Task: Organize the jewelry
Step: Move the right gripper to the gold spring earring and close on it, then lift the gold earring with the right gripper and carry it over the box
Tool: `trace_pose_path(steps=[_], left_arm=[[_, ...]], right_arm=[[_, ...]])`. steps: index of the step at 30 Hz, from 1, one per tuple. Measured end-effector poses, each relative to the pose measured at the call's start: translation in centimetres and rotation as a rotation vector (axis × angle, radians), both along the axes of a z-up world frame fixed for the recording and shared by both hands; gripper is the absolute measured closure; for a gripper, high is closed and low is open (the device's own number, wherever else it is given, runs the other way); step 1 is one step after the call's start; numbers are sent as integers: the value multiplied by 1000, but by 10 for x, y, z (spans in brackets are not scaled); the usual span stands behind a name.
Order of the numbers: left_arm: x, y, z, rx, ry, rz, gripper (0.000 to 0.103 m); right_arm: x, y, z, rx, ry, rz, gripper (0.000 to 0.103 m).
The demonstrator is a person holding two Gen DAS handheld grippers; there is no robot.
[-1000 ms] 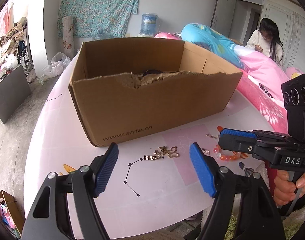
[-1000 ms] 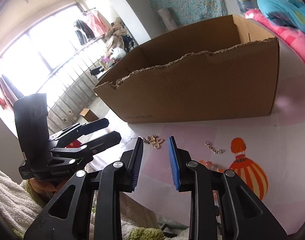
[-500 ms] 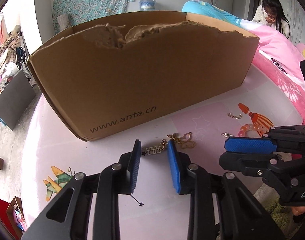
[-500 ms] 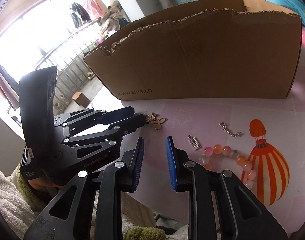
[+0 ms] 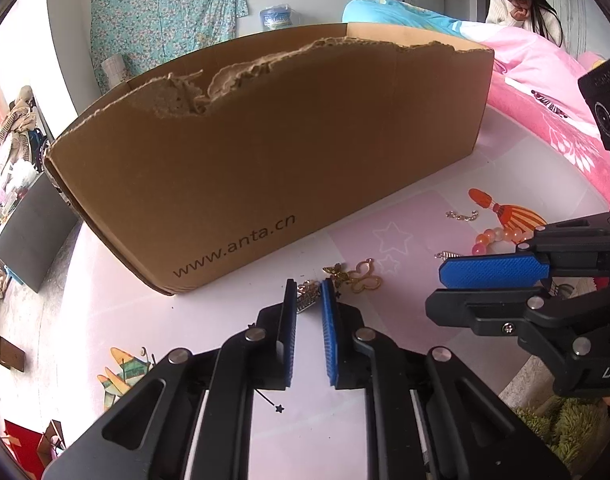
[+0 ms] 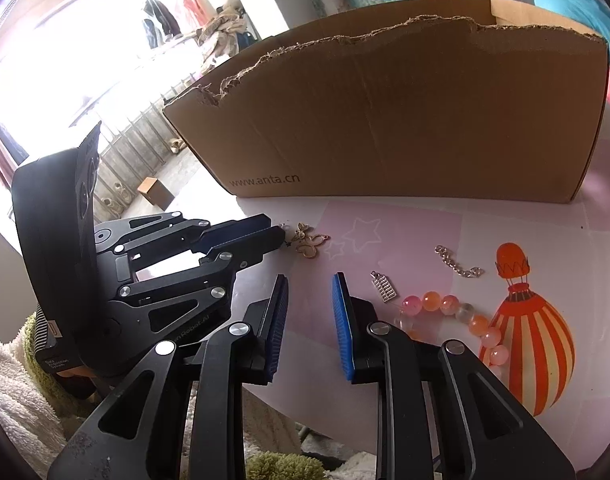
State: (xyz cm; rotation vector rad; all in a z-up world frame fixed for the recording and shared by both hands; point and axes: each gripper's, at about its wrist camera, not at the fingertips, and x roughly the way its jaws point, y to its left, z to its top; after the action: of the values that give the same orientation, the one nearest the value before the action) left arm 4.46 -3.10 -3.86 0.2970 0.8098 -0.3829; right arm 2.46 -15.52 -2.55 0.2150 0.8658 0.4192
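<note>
A: Left wrist view, status?

B: The left hand-held gripper (image 5: 309,286) is low over the table (image 5: 117,288). Its jaws have just been closing and now stand narrow. A small gold charm (image 5: 307,295) sits between the blue pads (image 5: 328,320) at the tips; whether the pads press on it cannot be told. A gold butterfly pendant (image 5: 357,276) lies just beyond the tips, to the right. A thin black star chain (image 5: 271,402) runs under the jaws toward the near table edge.

A: Clearance?

B: The cardboard box (image 5: 273,168) stands close ahead, its torn upper edge well above the tips. Bare table lies to the left. The right hand-held gripper (image 5: 435,286) fills the right side, near the bead bracelet (image 5: 495,236) and a short silver chain (image 5: 461,214).

A: Right wrist view?

B: The right hand-held gripper's jaws stand partly apart with nothing between them. Its tips hang over bare table. A small silver charm (image 6: 383,287) lies just right of the right pad. The bead bracelet curves beside it, partly behind the right finger. The silver chain lies farther out, near the printed balloon (image 6: 529,332).

A: Edges?

B: The box wall closes the far side. The left hand-held gripper occupies the left, its tips beside the butterfly pendant. The table edge runs under both gripper bodies.
</note>
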Motion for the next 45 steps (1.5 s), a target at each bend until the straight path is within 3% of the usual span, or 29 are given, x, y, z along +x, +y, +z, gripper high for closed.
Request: trace_pose_path(steps=[12,16,21,24,45], left_arm=[[-3,11,-1,-37,28,17,101],[-4,12,0,-41,34,11,101],[-5,12,0,-48,38,9,101],[-5,14,0,-54,39,11,101],[-12,19,-1,-64,27,-14,102]], right_arm=[[0,-10,-1,-191,-37,-61,81],[1,-9,1,-227,-62,-28,81],[3,4,-3,-358,-105,34,85],[5,4,-4,-351,-103,62,98],[3,-30,8,-152,-80,-1,101]])
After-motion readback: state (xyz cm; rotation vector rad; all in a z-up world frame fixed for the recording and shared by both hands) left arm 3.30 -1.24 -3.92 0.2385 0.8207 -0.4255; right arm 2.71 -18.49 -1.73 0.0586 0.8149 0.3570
